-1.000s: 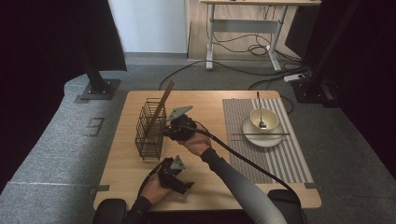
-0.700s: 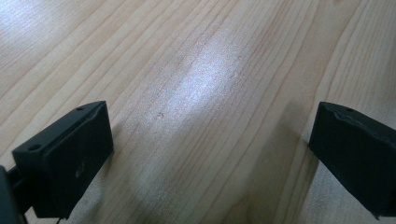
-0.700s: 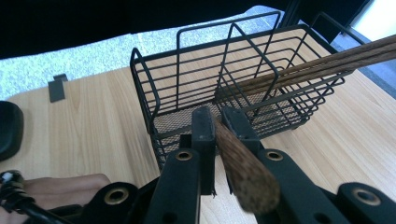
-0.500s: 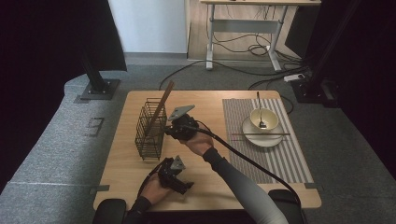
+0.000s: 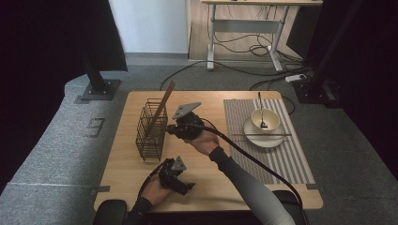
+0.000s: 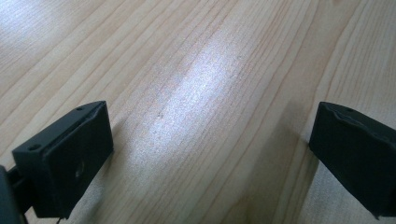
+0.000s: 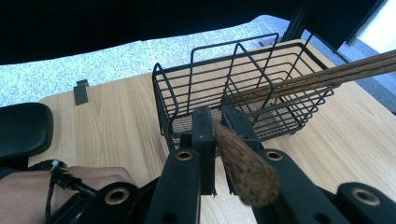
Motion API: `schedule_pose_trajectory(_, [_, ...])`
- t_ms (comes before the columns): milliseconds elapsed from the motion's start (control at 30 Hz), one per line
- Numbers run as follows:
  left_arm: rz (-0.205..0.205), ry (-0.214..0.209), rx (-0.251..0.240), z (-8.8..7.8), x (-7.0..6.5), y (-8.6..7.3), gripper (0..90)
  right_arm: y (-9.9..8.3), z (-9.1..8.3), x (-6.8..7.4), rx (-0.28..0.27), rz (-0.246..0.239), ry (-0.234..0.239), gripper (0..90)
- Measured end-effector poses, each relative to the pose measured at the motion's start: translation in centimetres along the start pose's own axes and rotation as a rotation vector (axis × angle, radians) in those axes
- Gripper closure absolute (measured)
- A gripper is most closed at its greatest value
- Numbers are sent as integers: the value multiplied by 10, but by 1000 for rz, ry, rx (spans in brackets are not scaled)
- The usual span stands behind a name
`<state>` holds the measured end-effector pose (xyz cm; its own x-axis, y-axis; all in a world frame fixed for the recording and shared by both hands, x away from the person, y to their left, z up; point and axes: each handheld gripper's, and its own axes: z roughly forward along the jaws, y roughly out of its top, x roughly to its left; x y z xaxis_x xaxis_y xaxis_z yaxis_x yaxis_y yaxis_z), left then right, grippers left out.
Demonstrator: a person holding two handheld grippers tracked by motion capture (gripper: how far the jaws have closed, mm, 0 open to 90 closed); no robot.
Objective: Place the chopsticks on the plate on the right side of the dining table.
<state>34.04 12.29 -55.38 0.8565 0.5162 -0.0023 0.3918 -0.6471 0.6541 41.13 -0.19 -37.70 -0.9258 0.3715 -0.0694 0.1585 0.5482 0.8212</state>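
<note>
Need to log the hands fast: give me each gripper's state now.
Left gripper: open, holding nothing, over the table.
Right gripper: shut on a chopstick, beside the basket.

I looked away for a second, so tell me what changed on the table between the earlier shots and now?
Very little. The right gripper stays shut on a brown stick beside the wire basket, edging up slightly. The left gripper stays open and still over the bare table. The sticks in the basket, bowl and plate are unmoved.

grey carpet floor (image 5: pixel 56 154) — white wall (image 5: pixel 150 23), desk (image 5: pixel 244 18) behind
</note>
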Motion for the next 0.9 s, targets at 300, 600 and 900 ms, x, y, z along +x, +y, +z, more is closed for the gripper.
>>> schedule_pose_trajectory(300, [3,-3,-1,0,1,0,0,0,-16,0,-4,-8,11,832])
schedule_pose_trajectory(600, [-7,12,3,0,4,1,0,-1,-40,-6,-35,22,23,832])
schedule_pose_trajectory(900, [-19,18,-2,1,5,1,0,2,-64,-7,-60,34,30,832])
